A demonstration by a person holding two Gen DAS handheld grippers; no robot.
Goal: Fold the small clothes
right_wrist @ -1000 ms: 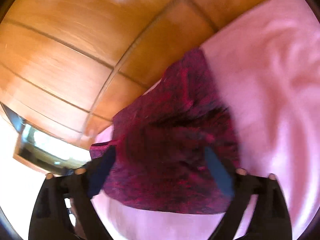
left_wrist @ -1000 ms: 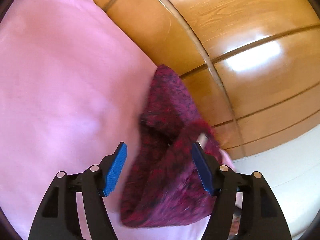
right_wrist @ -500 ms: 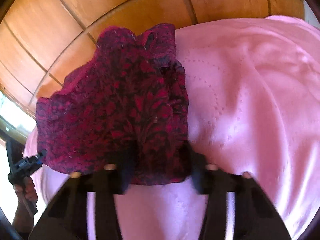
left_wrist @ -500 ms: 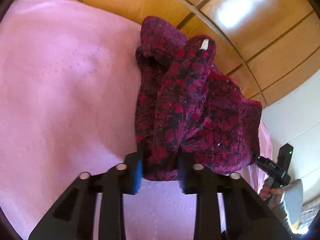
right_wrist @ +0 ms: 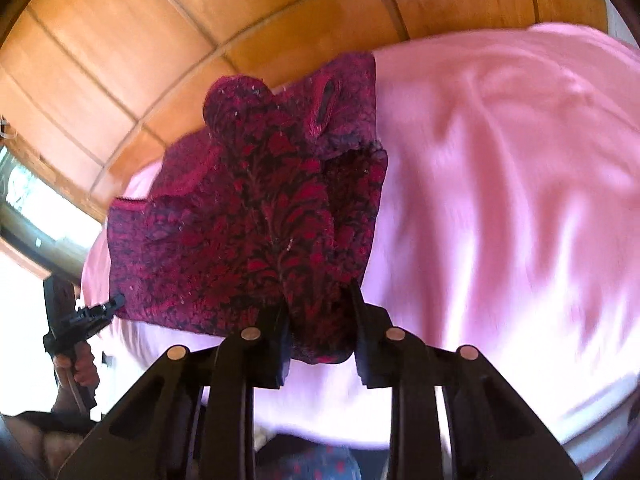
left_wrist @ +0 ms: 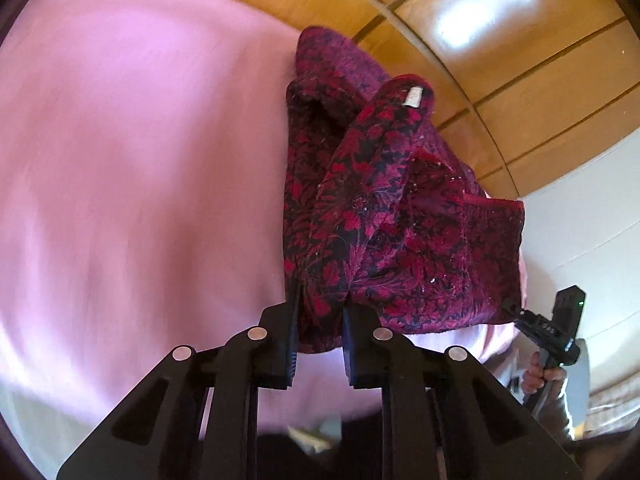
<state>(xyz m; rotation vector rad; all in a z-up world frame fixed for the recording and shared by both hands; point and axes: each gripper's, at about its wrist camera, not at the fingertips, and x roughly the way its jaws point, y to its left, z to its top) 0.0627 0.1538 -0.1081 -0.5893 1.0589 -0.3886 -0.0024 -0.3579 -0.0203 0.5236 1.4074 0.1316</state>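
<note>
Your left gripper (left_wrist: 319, 316) has its fingers (left_wrist: 289, 332) pinched close on a bunched edge of the garment (left_wrist: 384, 216). Your right gripper (right_wrist: 318, 316) clamps the other near corner the same way. Your bare hand (left_wrist: 540, 372) grips the right gripper's handle.

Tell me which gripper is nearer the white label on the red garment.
Left, as far as the views show. The left gripper clamps the strip of the red garment that bears the white label at its far end. The right gripper grips another corner; its view shows no label.
</note>
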